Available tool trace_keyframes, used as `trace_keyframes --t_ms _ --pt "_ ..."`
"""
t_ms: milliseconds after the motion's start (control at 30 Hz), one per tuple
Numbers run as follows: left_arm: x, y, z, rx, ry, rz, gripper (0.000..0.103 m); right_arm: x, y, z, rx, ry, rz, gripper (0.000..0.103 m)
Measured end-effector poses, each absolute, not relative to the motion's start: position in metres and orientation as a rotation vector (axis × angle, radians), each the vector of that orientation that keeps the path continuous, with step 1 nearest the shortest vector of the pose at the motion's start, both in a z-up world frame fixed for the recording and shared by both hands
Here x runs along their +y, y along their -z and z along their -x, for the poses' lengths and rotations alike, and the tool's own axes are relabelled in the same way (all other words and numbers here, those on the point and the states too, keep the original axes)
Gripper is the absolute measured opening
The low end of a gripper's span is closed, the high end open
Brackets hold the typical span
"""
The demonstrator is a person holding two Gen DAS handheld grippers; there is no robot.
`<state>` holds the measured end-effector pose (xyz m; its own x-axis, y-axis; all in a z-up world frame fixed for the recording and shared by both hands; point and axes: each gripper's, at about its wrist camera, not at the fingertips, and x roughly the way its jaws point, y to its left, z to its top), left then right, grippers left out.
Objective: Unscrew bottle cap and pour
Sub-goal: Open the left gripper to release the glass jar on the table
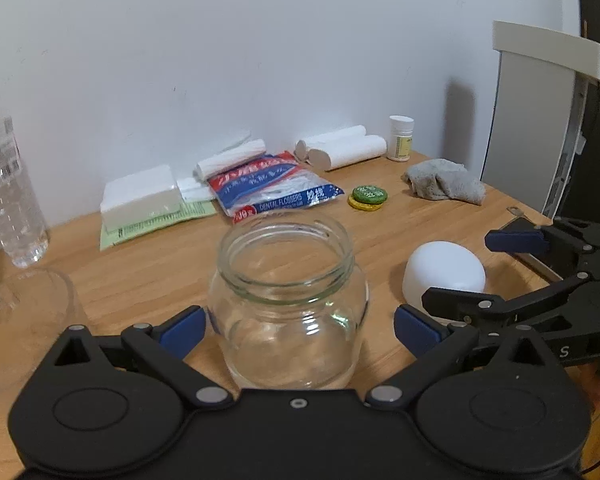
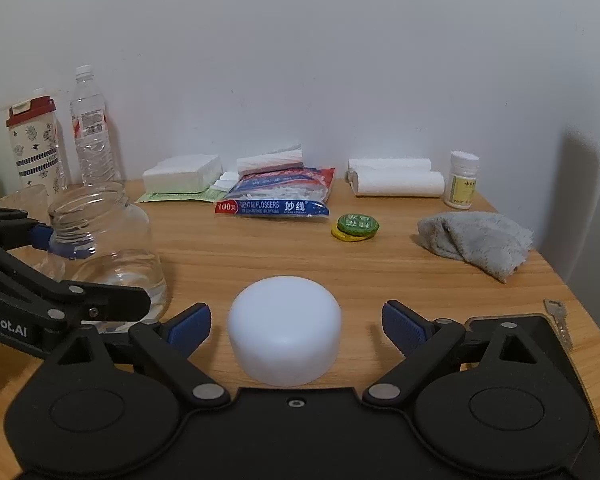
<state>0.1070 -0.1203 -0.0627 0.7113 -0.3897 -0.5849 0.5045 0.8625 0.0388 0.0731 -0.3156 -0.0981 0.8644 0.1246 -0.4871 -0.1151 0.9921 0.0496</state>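
Jar (image 1: 288,304): upright, uncapped, between the spread left gripper (image 1: 300,330) pads, ready for grasping.
Cap (image 2: 284,336): on the surface (image 2: 380,272), inside the spread right gripper (image 2: 296,330), apparently just released.

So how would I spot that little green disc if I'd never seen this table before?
Start at the wooden table against the white wall and find the blue and red dental flosser bag near the back. Just right of its corner, before the crumpled grey cloth, lies the green disc. It rests on a yellow disc, the only small round coloured pieces there.
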Motion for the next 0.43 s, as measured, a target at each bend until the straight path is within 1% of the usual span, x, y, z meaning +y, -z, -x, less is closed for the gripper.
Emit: trace_keyframes --t_ms 433 --pt "-0.111 0.058 -0.096 0.606 0.48 -0.197 0.103 -0.313 0.091 -0.064 0.486 -0.113 -0.011 0.096"
